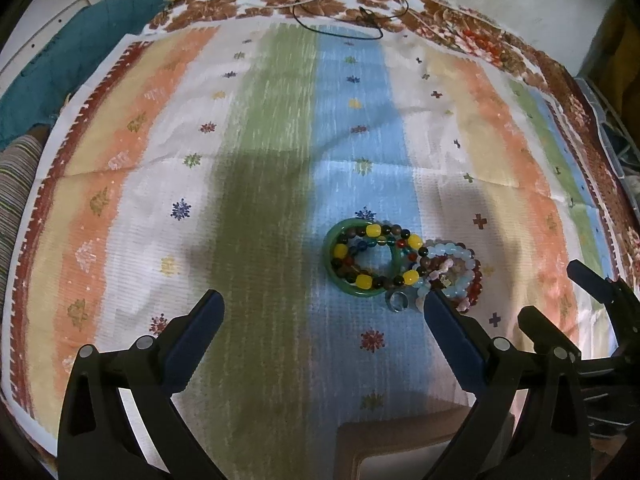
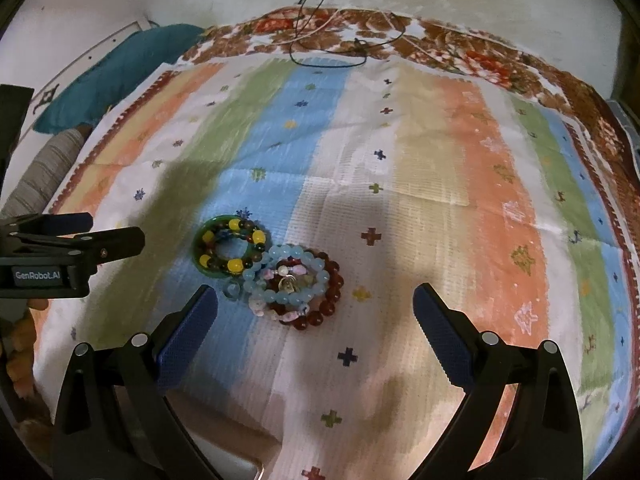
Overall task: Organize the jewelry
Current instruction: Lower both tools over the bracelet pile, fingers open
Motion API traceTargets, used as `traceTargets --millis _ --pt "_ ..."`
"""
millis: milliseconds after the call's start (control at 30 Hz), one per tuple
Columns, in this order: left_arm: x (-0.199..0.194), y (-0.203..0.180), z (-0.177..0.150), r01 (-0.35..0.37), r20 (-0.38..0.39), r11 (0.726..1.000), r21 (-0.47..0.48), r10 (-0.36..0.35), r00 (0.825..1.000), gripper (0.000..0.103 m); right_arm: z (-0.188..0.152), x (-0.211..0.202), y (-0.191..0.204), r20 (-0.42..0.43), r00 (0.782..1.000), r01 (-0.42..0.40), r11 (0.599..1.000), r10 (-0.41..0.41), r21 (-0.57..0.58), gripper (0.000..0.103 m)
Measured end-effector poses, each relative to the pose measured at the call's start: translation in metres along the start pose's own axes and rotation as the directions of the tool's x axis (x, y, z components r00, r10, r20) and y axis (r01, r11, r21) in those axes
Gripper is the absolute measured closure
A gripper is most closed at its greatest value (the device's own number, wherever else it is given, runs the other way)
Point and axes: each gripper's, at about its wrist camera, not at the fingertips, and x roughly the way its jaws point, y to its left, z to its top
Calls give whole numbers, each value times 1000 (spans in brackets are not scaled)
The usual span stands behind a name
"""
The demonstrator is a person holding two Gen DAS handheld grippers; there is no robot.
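A pile of jewelry lies on a striped cloth (image 1: 280,120). A green bangle (image 1: 334,276) holds a bracelet of yellow and dark beads (image 1: 374,232). Beside it lie a pale blue bead bracelet (image 2: 308,258), a dark red bead bracelet (image 2: 334,280) and a small ring (image 1: 396,302). My left gripper (image 1: 324,304) is open and empty, just short of the pile. My right gripper (image 2: 316,300) is open and empty, with the pile between and just beyond its fingers. The left gripper also shows in the right wrist view (image 2: 96,230).
A box rim (image 1: 400,440) shows at the near edge under the left gripper. Thin cords (image 2: 320,40) lie at the cloth's far edge. A teal cushion (image 2: 120,68) and a striped pillow (image 1: 16,192) sit at the left.
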Motion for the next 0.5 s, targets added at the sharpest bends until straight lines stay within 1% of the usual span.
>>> traceTargets --millis 167,200,267,400,500 --pt "14 6 3 12 -45 999 -49 -15 999 6 4 13 2 -19 1000 -11 1000 10 -26 5" --pt "18 7 3 16 -58 998 -62 -19 998 6 4 15 1 -23 1000 -15 999 15 -29 10" --pt "25 9 5 15 -78 997 -76 -21 997 6 6 23 1 -39 999 -23 999 21 -38 14" --pt "36 8 7 7 -105 996 -83 -16 994 10 9 32 5 -49 998 -37 996 34 -75 14" --pt "43 4 10 -6 -113 998 -58 0 994 11 11 39 7 -58 997 -48 995 44 -86 14"
